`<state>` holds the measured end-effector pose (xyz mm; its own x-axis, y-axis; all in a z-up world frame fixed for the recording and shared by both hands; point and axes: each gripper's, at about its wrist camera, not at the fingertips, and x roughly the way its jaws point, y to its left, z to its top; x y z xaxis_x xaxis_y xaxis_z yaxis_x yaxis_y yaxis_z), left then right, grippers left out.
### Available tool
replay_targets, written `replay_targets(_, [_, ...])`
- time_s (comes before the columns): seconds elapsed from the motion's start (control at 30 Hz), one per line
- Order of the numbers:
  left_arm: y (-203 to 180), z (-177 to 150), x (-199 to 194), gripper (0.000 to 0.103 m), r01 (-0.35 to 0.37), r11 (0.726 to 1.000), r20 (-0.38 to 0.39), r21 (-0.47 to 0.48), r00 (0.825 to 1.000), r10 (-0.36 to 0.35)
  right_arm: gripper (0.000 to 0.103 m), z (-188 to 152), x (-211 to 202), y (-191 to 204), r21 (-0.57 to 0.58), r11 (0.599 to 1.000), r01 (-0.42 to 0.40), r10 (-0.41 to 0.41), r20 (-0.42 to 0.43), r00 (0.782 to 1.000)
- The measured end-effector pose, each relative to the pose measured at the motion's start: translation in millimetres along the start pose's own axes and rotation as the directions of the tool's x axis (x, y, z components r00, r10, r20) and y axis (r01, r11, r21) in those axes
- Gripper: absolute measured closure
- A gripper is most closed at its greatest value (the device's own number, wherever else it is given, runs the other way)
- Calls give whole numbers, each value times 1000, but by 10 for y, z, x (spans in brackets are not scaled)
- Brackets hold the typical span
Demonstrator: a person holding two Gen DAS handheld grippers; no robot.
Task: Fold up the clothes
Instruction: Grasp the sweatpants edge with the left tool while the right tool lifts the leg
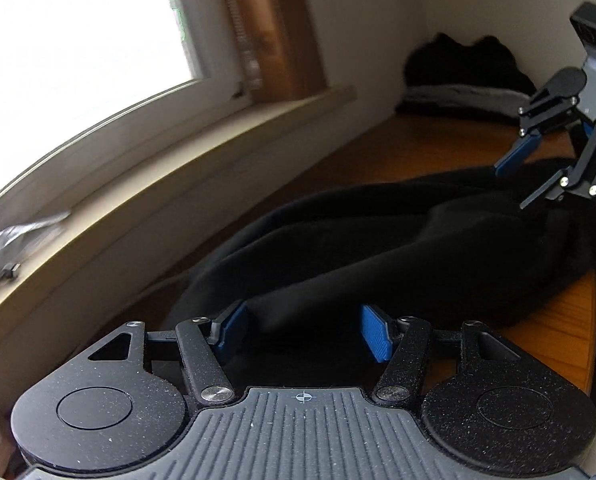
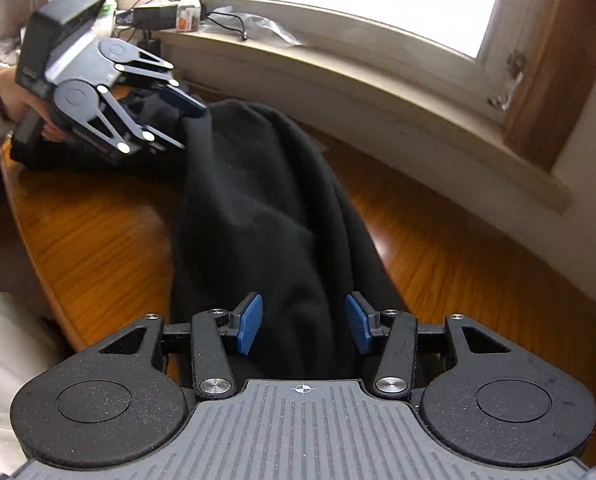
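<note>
Black garment (image 2: 257,208) bunched on wooden surface (image 2: 97,232), stretched between both tools. Left tool (image 1: 304,334) and right tool (image 2: 304,324) each clamp thick folds. Soft, limp, bulky; grip edges.

A black garment (image 2: 265,216) of soft, thick cloth lies bunched in a long, rumpled ridge across the wooden bench (image 2: 438,240); one end is raised at the far left; the near end drapes low.
</note>
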<state>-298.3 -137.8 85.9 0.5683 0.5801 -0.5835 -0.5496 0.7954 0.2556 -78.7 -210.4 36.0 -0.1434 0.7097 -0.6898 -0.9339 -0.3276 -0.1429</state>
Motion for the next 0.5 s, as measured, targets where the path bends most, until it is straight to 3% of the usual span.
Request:
replay_targets(0.1, [-106,31,106,45,-19,999,6,45,1000,19,54,-114,-49,17,23,1000,-19,20,-6,1000])
replay_targets(0.2, [-111,55,212,71,-24,999,1,40,1000,24,54,-258,-73,34,38,999,-29,30,-25,999])
replay_targets(0.23, [-97,67,247,85,-13,999,-9,36,1000,14,54,-302,-60,28,47,999,-26,28,-33,999])
replay_targets(0.33, [-97,88,271,97,-20,999,2,35,1000,20,57,-379,-47,-15,65,998,-12,14,-36,999])
replay_targets(0.37, [-84,99,250,97,-26,999,16,30,1000,26,71,-388,-51,-36,69,998,-5,8,-31,999])
replay_targets(0.4, [-64,135,208,98,-35,999,35,24,999,34,94,-397,-55,-58,72,997,1,1,-26,1000])
replay_targets(0.5, [-2,252,76,98,-62,998,93,3,994,62,95,-384,-103,-133,75,996,37,-38,3,999])
